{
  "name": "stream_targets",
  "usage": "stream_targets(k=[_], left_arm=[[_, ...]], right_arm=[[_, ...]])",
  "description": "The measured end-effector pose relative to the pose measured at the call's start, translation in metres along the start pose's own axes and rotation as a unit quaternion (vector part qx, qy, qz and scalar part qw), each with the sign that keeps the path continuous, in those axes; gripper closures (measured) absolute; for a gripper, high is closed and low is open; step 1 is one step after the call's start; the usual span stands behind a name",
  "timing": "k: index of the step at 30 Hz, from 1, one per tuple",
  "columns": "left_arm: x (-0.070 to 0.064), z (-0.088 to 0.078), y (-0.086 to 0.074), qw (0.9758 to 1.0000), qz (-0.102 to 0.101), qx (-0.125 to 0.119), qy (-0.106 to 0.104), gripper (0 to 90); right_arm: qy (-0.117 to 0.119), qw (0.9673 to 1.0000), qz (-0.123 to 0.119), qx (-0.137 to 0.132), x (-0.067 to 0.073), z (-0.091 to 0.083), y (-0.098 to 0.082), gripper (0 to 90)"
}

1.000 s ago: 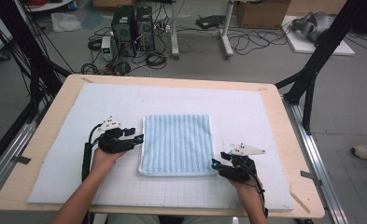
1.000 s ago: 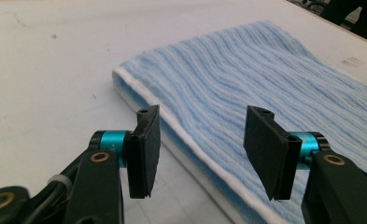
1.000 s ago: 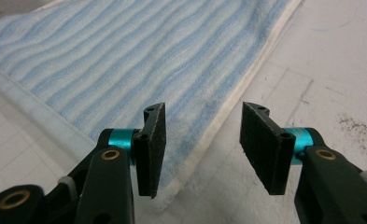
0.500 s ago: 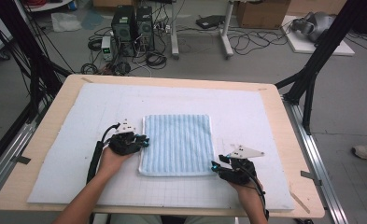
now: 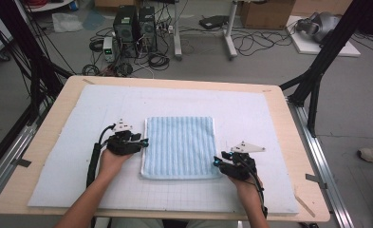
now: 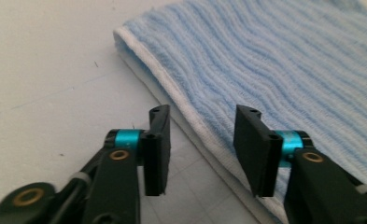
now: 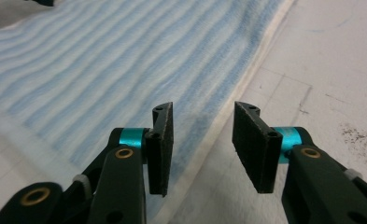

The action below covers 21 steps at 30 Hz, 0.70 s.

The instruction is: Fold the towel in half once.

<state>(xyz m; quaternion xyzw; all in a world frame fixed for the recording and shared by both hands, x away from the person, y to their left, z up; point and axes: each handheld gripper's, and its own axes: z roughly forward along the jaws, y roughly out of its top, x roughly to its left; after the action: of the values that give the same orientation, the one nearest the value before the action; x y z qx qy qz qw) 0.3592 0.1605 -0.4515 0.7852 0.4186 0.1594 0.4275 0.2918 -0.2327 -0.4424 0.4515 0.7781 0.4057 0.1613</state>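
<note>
- So there's a folded blue-striped towel (image 5: 180,147) lying flat in the middle of the white mat (image 5: 269,118) that covers the wooden tabletop (image 5: 295,142).
- It's a slightly tall rectangle in the high view. The long axis runs away from the person, short sides at the near and far ends, and the stripes run the same way as the long sides.
- A white hem runs along the towel's edges. In the left gripper view the hem looks stacked, so it's more than one layer.
- The left gripper (image 5: 145,141) sits right at the towel's left edge, about halfway up, pointing in toward the cloth.
- Its jaws have just been opening again and now stand partly apart. In its own view, the left gripper (image 6: 202,149) has the hem running through the gap, one jaw over the mat and one over the towel. Nothing's pinched.
- The right gripper (image 5: 216,161) is down at the towel's near right corner, also aimed inward.
- Its jaws have just been closing a bit but are still partly apart. The right gripper (image 7: 203,147) straddles the right-hand hem and isn't clamping on it yet.
</note>
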Motion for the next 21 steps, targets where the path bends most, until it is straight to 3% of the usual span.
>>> stream_targets(k=[2, 4, 7, 15, 16, 18, 21], left_arm=[[-0.004, 0.001, 0.000, 0.9996, 0.027, 0.006, -0.005, 71.5], [-0.009, 0.002, 0.001, 0.9988, 0.048, 0.008, 0.003, 81.0], [-0.006, 0.003, 0.003, 0.9995, 0.028, 0.012, 0.003, 85.7], [-0.003, 0.002, 0.006, 0.9996, 0.021, 0.020, 0.002, 86.6], [-0.003, 0.003, 0.005, 0.9996, 0.021, 0.019, 0.000, 86.4], [-0.001, 0.002, 0.005, 0.9996, 0.020, 0.018, 0.001, 83.5], [0.005, -0.001, 0.005, 1.0000, -0.001, 0.002, 0.005, 68.0]], right_arm=[[0.000, 0.9998, 0.009, 0.019, 0.001, 0.008, 0.000, 64.2], [-0.005, 0.9996, 0.001, 0.028, 0.004, 0.011, 0.001, 70.8], [0.004, 0.9994, 0.011, 0.034, 0.008, 0.010, 0.000, 83.4], [-0.006, 0.9987, 0.016, 0.047, 0.016, 0.002, -0.003, 84.4], [-0.007, 0.9987, 0.015, 0.048, 0.017, 0.002, -0.003, 83.3], [-0.015, 0.9988, 0.010, 0.045, 0.015, 0.001, -0.003, 67.1], [-0.008, 0.9999, 0.005, 0.008, 0.003, -0.002, 0.002, 55.5]])
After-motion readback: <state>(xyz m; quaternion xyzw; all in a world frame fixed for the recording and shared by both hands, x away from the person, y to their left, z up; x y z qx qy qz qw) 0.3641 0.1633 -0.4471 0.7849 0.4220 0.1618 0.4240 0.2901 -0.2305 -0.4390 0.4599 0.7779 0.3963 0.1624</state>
